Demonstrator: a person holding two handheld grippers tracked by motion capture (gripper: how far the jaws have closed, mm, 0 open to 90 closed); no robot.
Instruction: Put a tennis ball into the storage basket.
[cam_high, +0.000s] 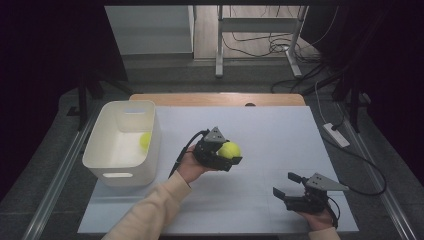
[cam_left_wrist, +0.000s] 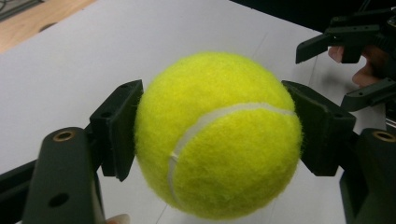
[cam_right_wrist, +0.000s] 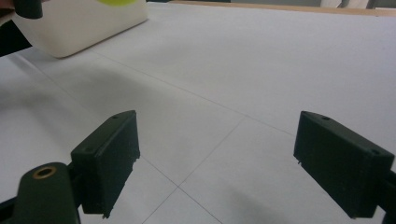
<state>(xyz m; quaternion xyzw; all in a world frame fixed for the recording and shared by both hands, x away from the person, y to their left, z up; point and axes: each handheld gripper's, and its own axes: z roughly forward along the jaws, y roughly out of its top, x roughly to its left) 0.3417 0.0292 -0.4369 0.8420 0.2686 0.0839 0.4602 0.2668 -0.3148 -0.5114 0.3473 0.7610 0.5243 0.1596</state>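
Both grippers were matte black w/ blocky rectangular pads. Left gripper (cam_high: 231, 156), nearer the white bin (cam_high: 100, 150), carried a grey three-cornered plate on top & a black cable trailing back. Right gripper (cam_high: 284, 184), farther from the bin, had same plate. Brass-ringed holes showed at jaw bases. Sleeve (cam_high: 150, 212) was cream.

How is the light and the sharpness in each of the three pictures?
High view: dim, with dark edges; the white table is lit evenly. Left gripper view: the held tennis ball is sharp and bright, while the left gripper frames it darkly. Right gripper view: soft shadows, the white bin slightly blurred.
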